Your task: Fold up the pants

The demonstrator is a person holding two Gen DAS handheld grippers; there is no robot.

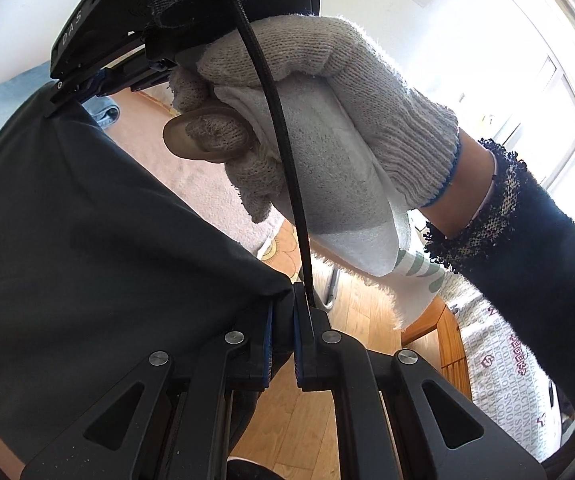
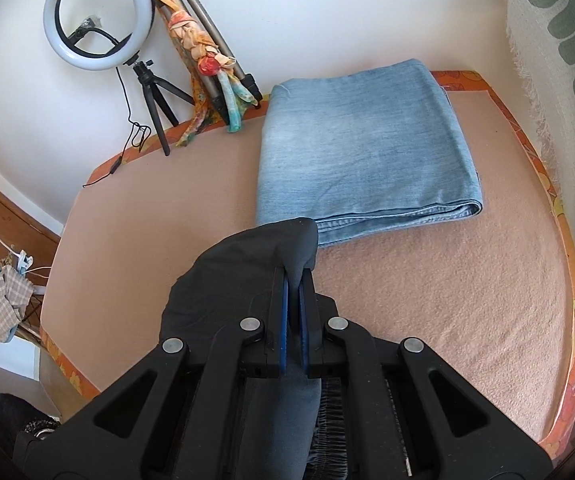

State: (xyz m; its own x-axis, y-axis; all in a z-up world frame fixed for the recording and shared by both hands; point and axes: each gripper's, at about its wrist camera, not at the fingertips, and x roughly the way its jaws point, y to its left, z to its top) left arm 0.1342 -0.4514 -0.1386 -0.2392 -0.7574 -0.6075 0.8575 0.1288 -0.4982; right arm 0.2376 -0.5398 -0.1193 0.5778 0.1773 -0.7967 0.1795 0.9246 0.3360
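Note:
Black pants (image 1: 87,220) hang stretched between my two grippers. In the left wrist view my left gripper (image 1: 285,308) is shut on an edge of the black cloth, and a black drawstring (image 1: 275,140) runs up from its fingers. A gloved hand (image 1: 327,100) holds the other gripper at the top left, which also pinches the cloth. In the right wrist view my right gripper (image 2: 299,280) is shut on a fold of the black pants (image 2: 239,272), above a pink blanket (image 2: 427,312).
Folded blue jeans (image 2: 363,148) lie on the blanket just beyond the right gripper. A ring light (image 2: 99,16), a tripod (image 2: 207,40) and a coloured scarf (image 2: 199,52) stand against the far wall. A green-patterned cloth (image 2: 559,60) hangs at the right. Wooden floor (image 1: 307,420) lies below.

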